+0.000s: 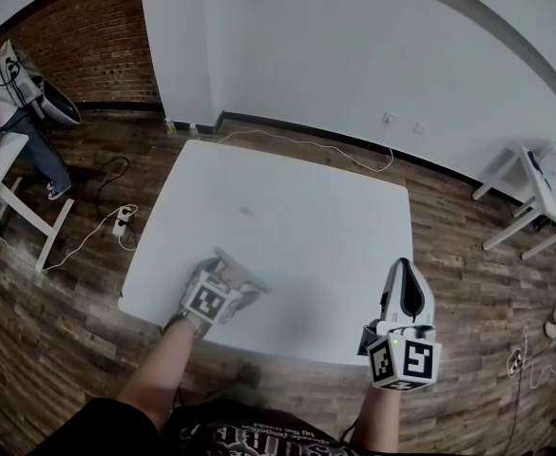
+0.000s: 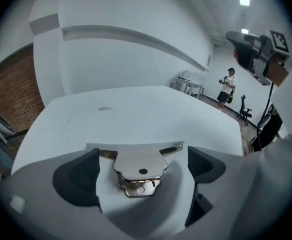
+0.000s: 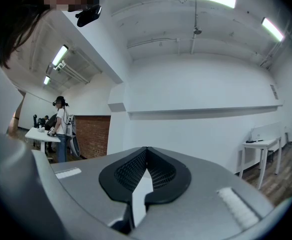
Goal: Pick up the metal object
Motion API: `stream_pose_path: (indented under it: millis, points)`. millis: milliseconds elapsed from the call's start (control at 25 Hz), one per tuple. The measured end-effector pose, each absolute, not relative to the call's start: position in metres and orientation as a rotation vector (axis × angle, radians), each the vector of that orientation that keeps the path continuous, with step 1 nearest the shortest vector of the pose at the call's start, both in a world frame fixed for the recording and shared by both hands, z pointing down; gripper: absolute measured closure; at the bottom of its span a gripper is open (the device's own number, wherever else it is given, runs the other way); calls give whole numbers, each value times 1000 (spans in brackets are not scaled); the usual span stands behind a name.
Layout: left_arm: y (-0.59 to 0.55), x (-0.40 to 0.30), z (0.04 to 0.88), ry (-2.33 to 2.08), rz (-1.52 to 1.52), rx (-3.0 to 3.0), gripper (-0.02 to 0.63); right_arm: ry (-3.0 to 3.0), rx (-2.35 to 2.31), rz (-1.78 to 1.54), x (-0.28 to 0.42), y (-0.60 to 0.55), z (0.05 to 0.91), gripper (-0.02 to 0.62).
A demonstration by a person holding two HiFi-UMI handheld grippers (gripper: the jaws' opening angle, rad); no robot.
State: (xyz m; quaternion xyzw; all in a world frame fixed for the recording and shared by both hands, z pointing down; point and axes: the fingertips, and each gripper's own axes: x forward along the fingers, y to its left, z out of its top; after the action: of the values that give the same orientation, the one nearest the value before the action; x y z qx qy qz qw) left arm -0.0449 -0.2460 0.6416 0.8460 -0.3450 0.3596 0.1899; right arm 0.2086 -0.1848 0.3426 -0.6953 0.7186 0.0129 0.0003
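Your left claw is down at the near-left part of the white surface, tilted forward and downward, with its jaws spread wide. The metal object, a shiny clip-like piece with a flat bar across its far end, lies on the surface right in the gap between the two dark pads. Neither pad touches it: there is bare surface on both sides, a little more on the left than on the right. So the claw brackets the piece but does not hold it.

Your right claw plays no part yet. You hold it level off the near-right edge of the surface, its jaws closed together with nothing between them.

As for progress, I would say the approach is all but finished and the pickup itself is not yet begun. The object rests flat on the surface. What is left is to close the left jaws on it and then lift it clear.

The piece looks thin and smooth, so the pads probably need to meet its side edges low down, near the surface, or it may slide away. From the head view, the claw's body hides most of the object, so judge the alignment from the left gripper view.
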Motion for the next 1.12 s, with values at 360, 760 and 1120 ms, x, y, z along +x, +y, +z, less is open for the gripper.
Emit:
stream_pose_path:
  millis: [360, 760, 1120]
  points:
    - [-251, -52, 655, -1012, 1083, 2330, 111, 2262, -2186, 38, 209, -183, 343, 583]
    - [-250, -49, 650, -1016, 1102, 2351, 258, 2260, -2189, 45, 210, -183, 341, 583]
    - [-248, -48, 650, -1002, 1115, 2346, 310, 2262, -2189, 57, 209, -181, 339, 583]
